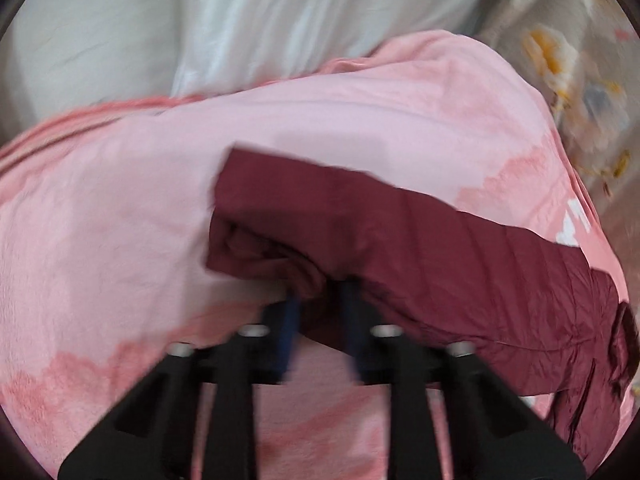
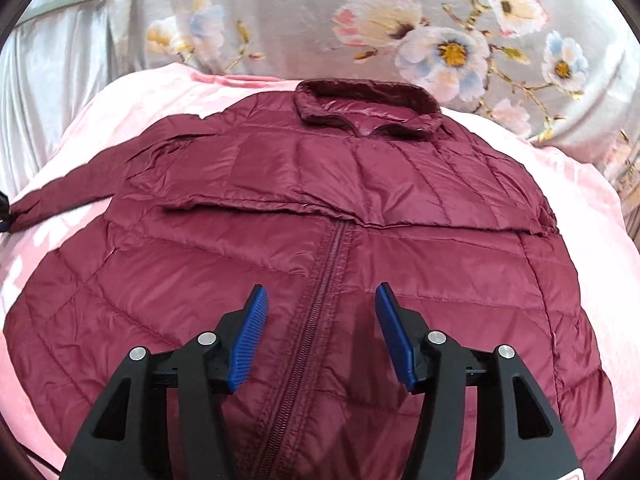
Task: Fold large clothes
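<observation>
1. We count one jacket [image 2: 304,248], dark red and quilted, lying front up on one pink blanket [image 2: 560,176]. Its single collar [image 2: 366,106] points away from us, toward the flowered sheet [image 2: 440,32].
2. One zip [image 2: 320,292] runs down the middle of the jacket's front, closed along the part we can see.
3. Two sleeves, and they sit differently. One is folded across the chest, making a straight edge just above the top of the zip. The other, the left sleeve [image 2: 68,192], stretches out sideways over the blanket to the left edge of the right wrist view.
4. The right gripper [image 2: 320,300] hovers over the lower front, one blue pad [image 2: 250,340] on each side of the zip. The jaws stand at a middling width, nothing between them, pads clear of the fabric.
5. In the left wrist view, which is smeared with blur, the left gripper [image 1: 316,300] has its two blue fingers [image 1: 286,332] drawn close together, with the end of that outstretched sleeve [image 1: 400,240] pinched between them. The cuff bunches up right at the tips.
6. From there the sleeve runs away to the right, across the pink blanket [image 1: 120,220].
7. Beyond the blanket we see one pale sheet [image 1: 200,40] in that view, and a strip of the flowered sheet [image 1: 560,60] at the right.
</observation>
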`<control>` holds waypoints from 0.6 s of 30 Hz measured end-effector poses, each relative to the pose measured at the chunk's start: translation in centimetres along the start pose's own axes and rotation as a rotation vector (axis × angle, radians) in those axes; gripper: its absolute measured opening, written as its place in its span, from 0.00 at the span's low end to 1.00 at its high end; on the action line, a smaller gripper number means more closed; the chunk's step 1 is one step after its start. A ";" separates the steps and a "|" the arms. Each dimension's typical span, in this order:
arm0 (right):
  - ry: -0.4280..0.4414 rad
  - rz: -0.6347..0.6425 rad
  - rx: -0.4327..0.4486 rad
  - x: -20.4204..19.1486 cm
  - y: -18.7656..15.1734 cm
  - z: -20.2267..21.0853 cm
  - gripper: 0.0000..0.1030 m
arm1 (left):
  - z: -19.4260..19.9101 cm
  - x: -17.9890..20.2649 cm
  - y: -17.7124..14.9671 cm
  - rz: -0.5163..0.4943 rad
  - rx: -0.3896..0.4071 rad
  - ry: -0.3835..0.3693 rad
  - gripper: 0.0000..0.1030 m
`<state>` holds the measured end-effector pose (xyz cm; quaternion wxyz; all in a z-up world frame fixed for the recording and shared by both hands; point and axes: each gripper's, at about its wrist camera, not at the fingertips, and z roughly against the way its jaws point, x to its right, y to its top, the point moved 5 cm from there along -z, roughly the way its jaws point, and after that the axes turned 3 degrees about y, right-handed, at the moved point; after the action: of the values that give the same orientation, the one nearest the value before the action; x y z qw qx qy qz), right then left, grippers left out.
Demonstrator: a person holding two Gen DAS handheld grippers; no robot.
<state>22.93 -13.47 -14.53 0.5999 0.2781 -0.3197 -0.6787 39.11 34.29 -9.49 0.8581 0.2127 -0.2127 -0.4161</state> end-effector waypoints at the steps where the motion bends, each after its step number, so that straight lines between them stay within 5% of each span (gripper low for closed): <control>1: -0.001 -0.008 0.007 0.1 0.0 0.2 0.55 | 0.5 0.4 0.0 -0.012 0.012 -0.006 0.04; 5: 0.016 -0.041 0.028 0.6 -0.4 1.3 0.55 | 5.6 5.6 0.7 -0.102 0.108 -0.091 0.02; 10: 0.032 -0.059 0.016 1.3 -1.3 2.4 0.55 | 14.2 17.3 -0.7 -0.279 0.228 -0.261 0.02; 13: 0.029 -0.068 0.021 2.2 -1.6 3.1 0.55 | 18.9 25.0 -4.0 -0.393 0.248 -0.385 0.02; 18: -0.017 -0.089 0.028 5.2 -2.1 4.3 0.55 | 23.8 35.6 -12.8 -0.579 0.174 -0.562 0.05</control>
<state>17.65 -18.08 -13.31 0.5625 0.2944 -0.3217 -0.7024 38.30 -5.99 9.73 0.5930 0.2134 -0.4046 -0.6627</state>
